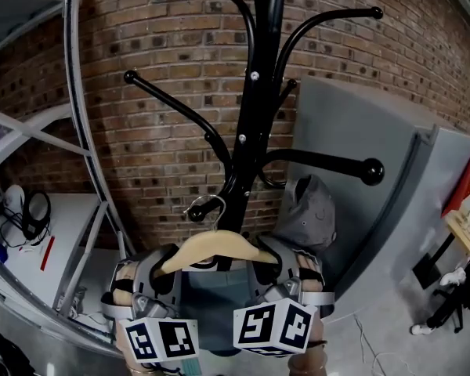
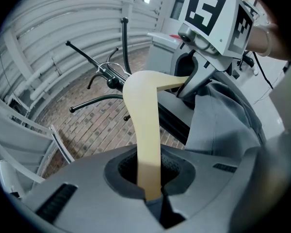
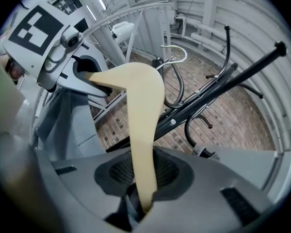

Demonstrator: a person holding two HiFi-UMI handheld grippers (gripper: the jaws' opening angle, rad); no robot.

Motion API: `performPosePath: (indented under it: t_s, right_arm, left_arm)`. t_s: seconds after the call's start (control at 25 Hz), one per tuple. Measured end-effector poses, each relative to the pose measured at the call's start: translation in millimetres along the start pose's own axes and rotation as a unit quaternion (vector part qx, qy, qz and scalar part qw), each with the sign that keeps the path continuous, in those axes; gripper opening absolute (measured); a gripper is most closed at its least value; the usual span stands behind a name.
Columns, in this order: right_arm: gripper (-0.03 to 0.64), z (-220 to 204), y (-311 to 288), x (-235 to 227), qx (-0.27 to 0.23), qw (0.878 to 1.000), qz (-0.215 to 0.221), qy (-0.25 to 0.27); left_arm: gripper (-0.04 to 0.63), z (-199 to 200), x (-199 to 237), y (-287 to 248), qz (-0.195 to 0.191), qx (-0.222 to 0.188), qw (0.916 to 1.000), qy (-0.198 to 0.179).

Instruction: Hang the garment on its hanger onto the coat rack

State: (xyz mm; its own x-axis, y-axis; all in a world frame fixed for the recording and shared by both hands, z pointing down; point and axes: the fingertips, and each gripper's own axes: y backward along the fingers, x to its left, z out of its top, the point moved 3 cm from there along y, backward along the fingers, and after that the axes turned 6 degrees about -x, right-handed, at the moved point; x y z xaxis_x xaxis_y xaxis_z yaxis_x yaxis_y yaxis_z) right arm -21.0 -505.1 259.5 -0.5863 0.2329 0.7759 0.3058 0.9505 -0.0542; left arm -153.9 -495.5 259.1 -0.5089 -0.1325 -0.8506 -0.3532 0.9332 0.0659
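We clamp left gripper (image 2: 149,178) jaws on wooden hanger (image 1: 218,247) | right gripper (image 3: 143,178) jaws clamped on it too | grey garment (image 1: 211,308) draped on it | black coat rack (image 1: 247,131) just ahead

A white cube (image 1: 272,325) printed with black square markers tops each tool. Ahead of the cube, the left hand-held gripper (image 2: 150,193) and right hand-held gripper (image 3: 143,200) are smooth matte grey shells with dark mesh-textured pads (image 3: 165,172) (rimmed in darker grey).

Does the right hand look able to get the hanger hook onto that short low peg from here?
Probably yes: right tongs and left tongs both clamp the wooden hanger, its hook sits beside the peg, and nothing visibly stands between, though depth is unclear.
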Motion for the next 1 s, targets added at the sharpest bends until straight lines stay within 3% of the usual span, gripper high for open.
performPosePath:
  t_s: [0.76, 1.0]
  right_arm:
    - [0.074, -43, -45, 22, 0.065, 0.997, 0.030, -0.005]
    - [0.074, -52, -46, 27, 0.074, 0.997, 0.024, -0.009]
  left_arm:
    - [0.020, -39, -38, -48, -0.060, 0.026, 0.9977, 0.017]
    - [0.020, -42, -47, -51, -0.067, 0.012, 0.9970, 0.035]
